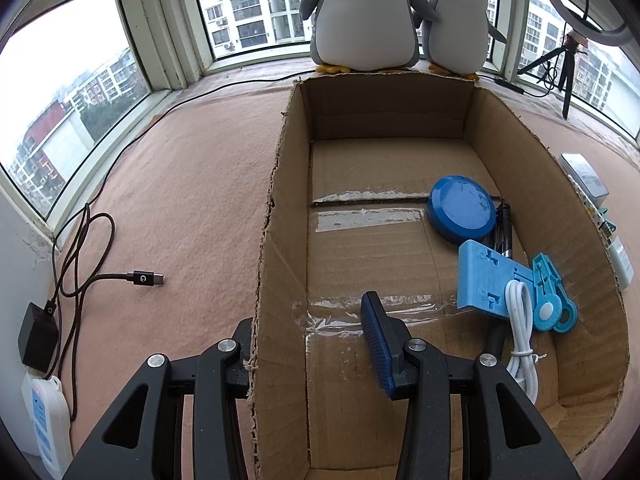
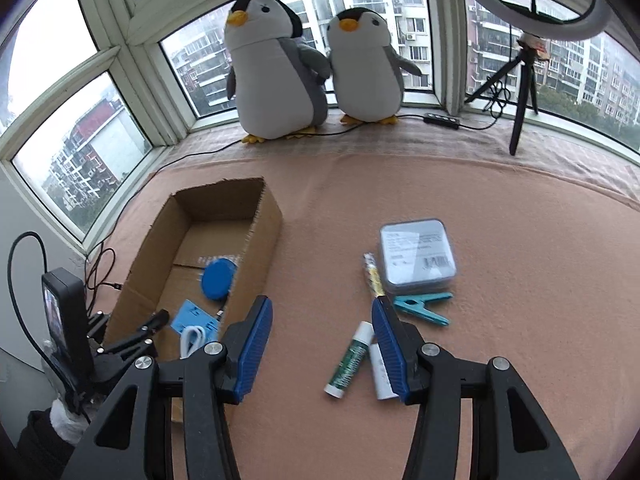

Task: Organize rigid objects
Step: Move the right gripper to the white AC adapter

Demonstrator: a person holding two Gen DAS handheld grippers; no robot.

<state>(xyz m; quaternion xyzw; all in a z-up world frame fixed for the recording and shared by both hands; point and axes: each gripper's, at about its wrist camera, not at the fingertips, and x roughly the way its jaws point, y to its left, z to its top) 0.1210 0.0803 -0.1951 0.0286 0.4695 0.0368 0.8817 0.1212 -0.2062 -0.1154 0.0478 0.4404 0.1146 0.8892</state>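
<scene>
Left wrist view: the left gripper (image 1: 308, 344) straddles the near left wall of the box (image 1: 280, 184). One finger sits outside the wall and the blue-padded finger inside; the pad stands apart from the cardboard, so the jaws are spread and grip nothing. Inside the box, toward 3 o'clock, a blue disc (image 1: 460, 210) lies against a dark pen (image 1: 503, 224). Just below them lies a blue plate (image 1: 490, 276), with a white cable (image 1: 520, 332) draped over its near edge and a light-blue clip (image 1: 554, 300) touching it on the right. Outside the box at 9 o'clock a black USB plug (image 1: 144, 279) lies on the pink cloth (image 1: 180, 200); a charger (image 1: 38, 338) and a power strip (image 1: 44, 420) sit at 8 o'clock. Two penguins (image 1: 368, 16) stand at 12 o'clock.

Right wrist view: the right gripper (image 2: 322, 344) hangs over the cloth with its jaws moderately apart and nothing between them. A glue stick (image 2: 350, 360) lies just inside the right finger, and a white tube (image 2: 380, 372) is partly hidden behind it. At 1 o'clock lie a teal clothespin (image 2: 424, 306), a thin tube (image 2: 372, 274) and a clear case (image 2: 418, 256), close together. The box stands at 10 o'clock with the disc, plate and cable inside. A tripod (image 2: 520, 92) stands at 2 o'clock.
</scene>
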